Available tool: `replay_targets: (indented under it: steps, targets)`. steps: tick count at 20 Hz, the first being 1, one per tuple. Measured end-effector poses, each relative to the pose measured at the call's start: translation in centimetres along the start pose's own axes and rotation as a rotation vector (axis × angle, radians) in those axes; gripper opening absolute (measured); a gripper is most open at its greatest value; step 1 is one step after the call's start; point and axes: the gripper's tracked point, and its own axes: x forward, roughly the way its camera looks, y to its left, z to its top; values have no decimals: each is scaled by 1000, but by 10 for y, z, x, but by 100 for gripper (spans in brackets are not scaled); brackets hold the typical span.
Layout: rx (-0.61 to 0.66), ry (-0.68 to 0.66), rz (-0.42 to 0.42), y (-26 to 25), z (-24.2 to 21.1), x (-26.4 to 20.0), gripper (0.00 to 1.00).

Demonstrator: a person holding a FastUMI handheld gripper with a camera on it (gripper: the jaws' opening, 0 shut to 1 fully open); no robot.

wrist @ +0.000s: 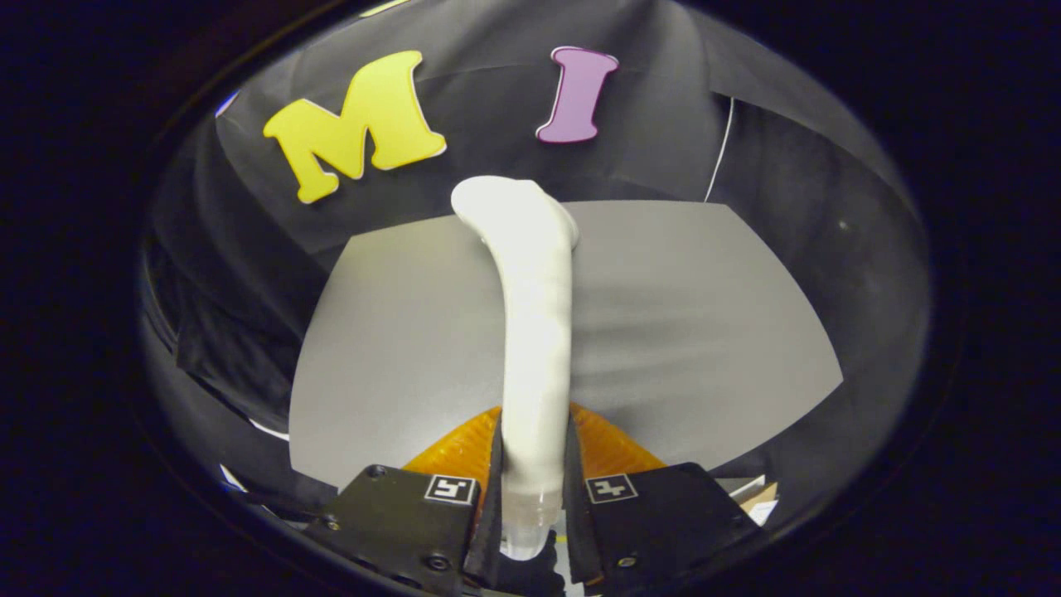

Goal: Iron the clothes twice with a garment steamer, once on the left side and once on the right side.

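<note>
The tool [535, 497] sits at the six o'clock end of the scene with its two fingers [491, 485] drawn in against the handle of the garment steamer [537, 348], one pressing on each side, so the steamer is pinched firmly between them. Each finger block carries a small square marker on its top face. The steamer is white and slender; its clear, glossy butt end shows between the fingers at six o'clock, and from there the body runs straight toward twelve o'clock, widening into a bent head that tips slightly toward one o'clock. Just behind the fingers, at five and seven o'clock of the handle, an orange ribbed part shows on both sides. Beyond the tool lies a broad grey sheet [704, 332], flat and smooth, spreading out to three and nine o'clock of the steamer; whether it is the clothing or a board on the counter I cannot tell. The steamer's head reaches past the sheet's far edge. Around the sheet hangs the booth's black cloth wall [663, 124], creased, with a thin white cord [719, 149] running down it at about one o'clock.
</note>
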Motion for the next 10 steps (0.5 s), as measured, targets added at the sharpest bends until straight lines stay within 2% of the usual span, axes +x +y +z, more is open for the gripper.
replay_targets:
  steps: [4,10]
  targets:
    - [32,-66,46,23,-11,-2,35]
    - [44,-116,106,50,-32,-34,34]
